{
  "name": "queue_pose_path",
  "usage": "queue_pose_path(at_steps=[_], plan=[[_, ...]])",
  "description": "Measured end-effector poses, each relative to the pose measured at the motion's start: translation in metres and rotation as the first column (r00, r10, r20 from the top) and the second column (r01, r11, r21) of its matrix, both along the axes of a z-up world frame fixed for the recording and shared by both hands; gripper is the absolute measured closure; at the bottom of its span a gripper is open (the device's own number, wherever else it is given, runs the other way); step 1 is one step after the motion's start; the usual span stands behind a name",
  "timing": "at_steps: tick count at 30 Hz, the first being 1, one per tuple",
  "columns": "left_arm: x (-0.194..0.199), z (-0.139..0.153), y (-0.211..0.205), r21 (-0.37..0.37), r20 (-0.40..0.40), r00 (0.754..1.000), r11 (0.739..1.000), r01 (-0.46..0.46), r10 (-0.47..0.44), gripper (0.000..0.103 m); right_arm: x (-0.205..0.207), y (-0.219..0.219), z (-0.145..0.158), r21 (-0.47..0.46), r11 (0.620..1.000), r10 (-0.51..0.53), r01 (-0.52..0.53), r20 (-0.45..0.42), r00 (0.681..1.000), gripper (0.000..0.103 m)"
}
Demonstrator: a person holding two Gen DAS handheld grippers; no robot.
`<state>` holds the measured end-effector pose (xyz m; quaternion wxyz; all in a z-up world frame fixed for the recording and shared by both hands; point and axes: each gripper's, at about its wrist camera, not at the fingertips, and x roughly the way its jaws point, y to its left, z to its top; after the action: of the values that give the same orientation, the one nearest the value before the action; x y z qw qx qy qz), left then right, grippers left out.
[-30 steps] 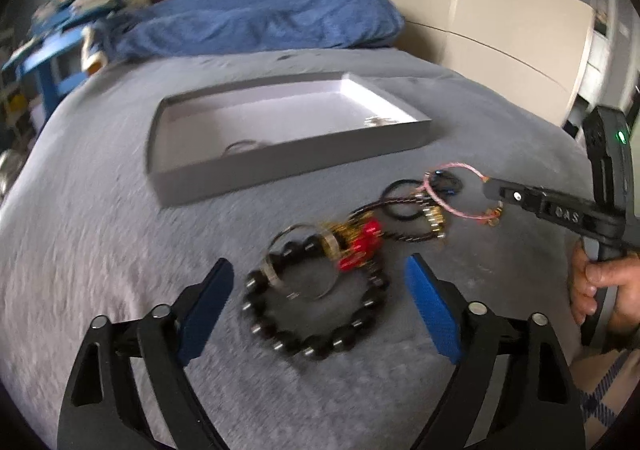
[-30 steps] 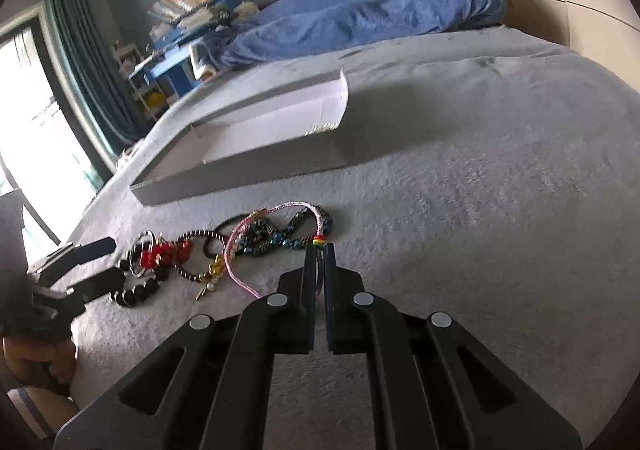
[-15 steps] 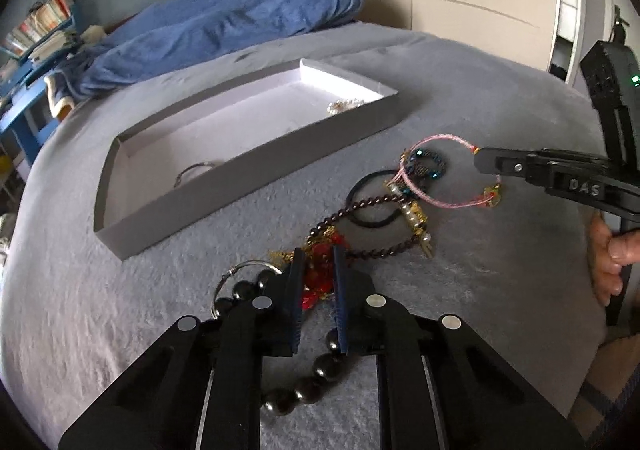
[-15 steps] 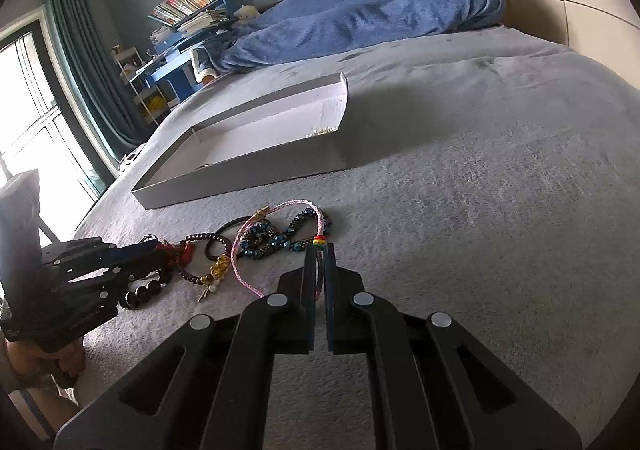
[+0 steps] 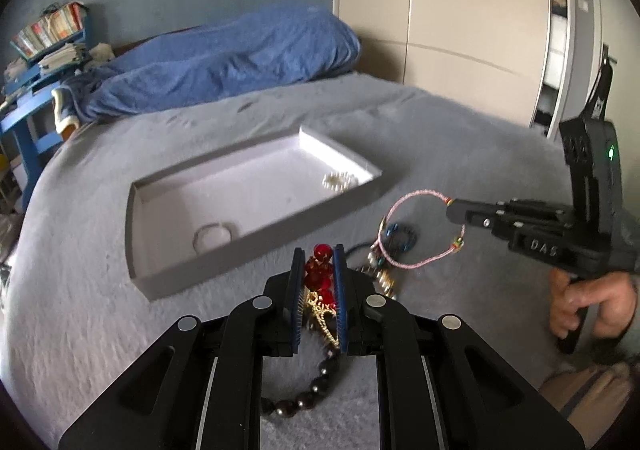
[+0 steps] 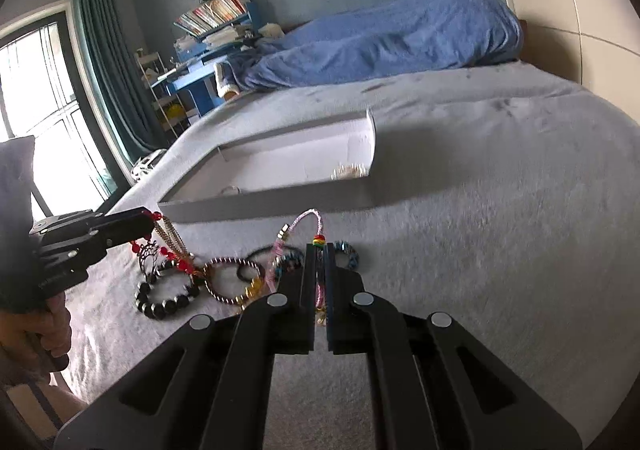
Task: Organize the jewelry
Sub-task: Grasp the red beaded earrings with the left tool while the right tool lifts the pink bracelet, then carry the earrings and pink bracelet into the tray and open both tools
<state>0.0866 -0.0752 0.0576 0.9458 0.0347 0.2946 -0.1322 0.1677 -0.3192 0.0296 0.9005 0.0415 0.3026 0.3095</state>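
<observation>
My left gripper point(image 5: 317, 254) is shut on a red bead and gold chain piece point(image 5: 319, 278) and holds it lifted above the bed; it also shows in the right wrist view point(image 6: 160, 246). My right gripper point(image 6: 319, 250) is shut on a pink cord bracelet point(image 6: 308, 224), lifted, which also shows in the left wrist view point(image 5: 416, 226). A black bead bracelet point(image 6: 166, 296) and other bracelets point(image 6: 232, 278) lie on the grey bed. The grey tray point(image 5: 256, 238) lies beyond, holding a silver ring point(image 5: 212, 236) and a pearl piece point(image 5: 339, 181).
A blue duvet point(image 5: 224, 58) lies at the bed's head. A blue desk with books point(image 6: 212, 50) stands by the window. Wardrobe doors point(image 5: 460, 22) are to the right. The right gripper point(image 5: 452, 210) is close to the left one.
My left gripper closed on the red and gold piece and lifted it off the bed. My right gripper raised the pink bracelet. Both moved toward the tray.
</observation>
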Motion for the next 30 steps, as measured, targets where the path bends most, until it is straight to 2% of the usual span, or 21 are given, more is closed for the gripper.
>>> queue_pose_path(at_steps=[9, 17, 23, 30], plan=[[-0.003, 0.03, 0.003, -0.055, 0.039, 0.999, 0.998, 0.01, -0.008, 0.089, 0.0, -0.004, 0.036, 0.01, 1.0, 0.014, -0.015, 0.07, 0.997, 0.1], [-0.003, 0.05, 0.024, -0.09, 0.055, 0.998, 0.996, -0.019, 0.024, 0.089, 0.009, -0.007, 0.051, 0.01, 1.0, 0.015, -0.016, 0.089, 0.996, 0.1], [0.005, 0.06, 0.037, -0.072, 0.065, 0.997, 0.997, -0.031, 0.036, 0.089, 0.016, 0.0, 0.055, -0.014, 1.0, 0.028, -0.027, 0.094, 0.995, 0.1], [0.036, 0.073, 0.053, -0.054, 0.075, 0.995, 0.997, -0.058, 0.062, 0.089, 0.038, 0.022, 0.057, -0.053, 0.997, 0.058, -0.053, 0.098, 0.993, 0.1]])
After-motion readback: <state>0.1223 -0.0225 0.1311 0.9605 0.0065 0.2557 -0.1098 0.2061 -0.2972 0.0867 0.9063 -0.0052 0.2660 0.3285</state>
